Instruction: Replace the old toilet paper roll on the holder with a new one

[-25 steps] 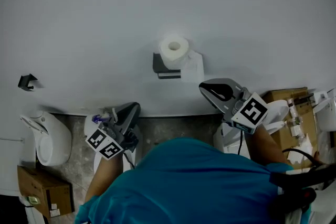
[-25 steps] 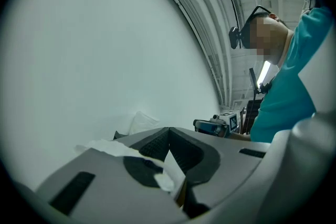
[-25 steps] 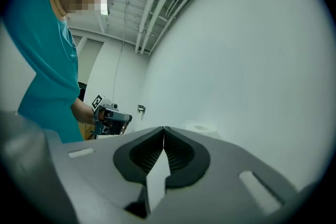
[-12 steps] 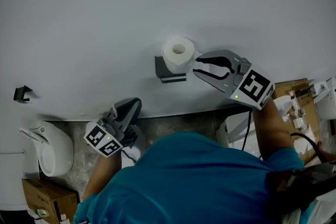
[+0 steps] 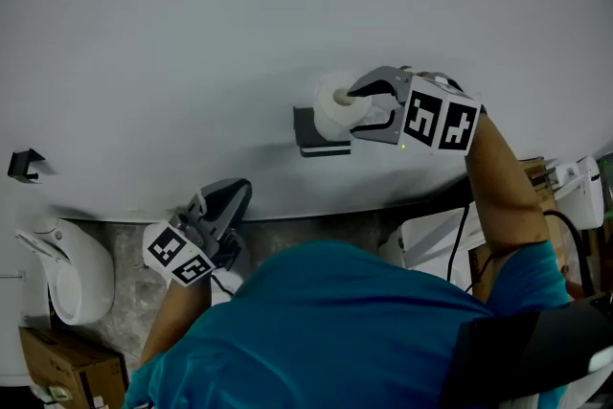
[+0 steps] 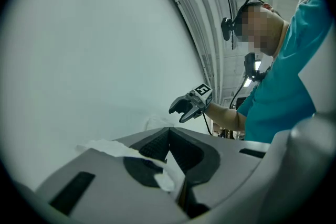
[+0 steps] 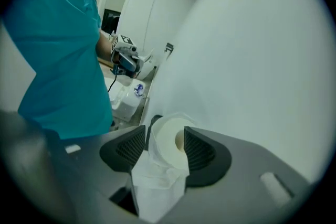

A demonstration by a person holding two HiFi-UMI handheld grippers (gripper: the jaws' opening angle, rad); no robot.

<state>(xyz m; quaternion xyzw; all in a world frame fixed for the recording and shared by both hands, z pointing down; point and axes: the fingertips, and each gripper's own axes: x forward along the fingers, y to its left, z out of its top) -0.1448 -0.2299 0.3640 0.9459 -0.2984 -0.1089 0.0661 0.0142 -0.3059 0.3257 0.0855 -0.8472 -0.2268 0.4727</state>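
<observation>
Looking down at a big white wall (image 5: 192,34) filling most of the head view, with a teal shirt (image 5: 326,330) crowding the bottom edge. Also catching a white toilet (image 5: 72,268) and a cardboard box (image 5: 67,364) down at the left, with the left gripper view missing both.

Finding the right gripper (image 5: 361,110) up at the wall, jaws opening, straddling the toilet paper roll (image 5: 333,102) sitting on its dark holder (image 5: 311,134). Only getting the gap from the right gripper view: roll between the pads, not squeezed, with a loose tail of paper (image 7: 157,181) hanging down toward the camera.

Spotting the left gripper (image 5: 238,192) hanging low by the floor line, well apart from the roll. Not telling much about it from above. Getting the real story from the left gripper view instead: jaws together, pinching a small torn scrap of tissue (image 6: 113,147) draped over one finger.
</observation>
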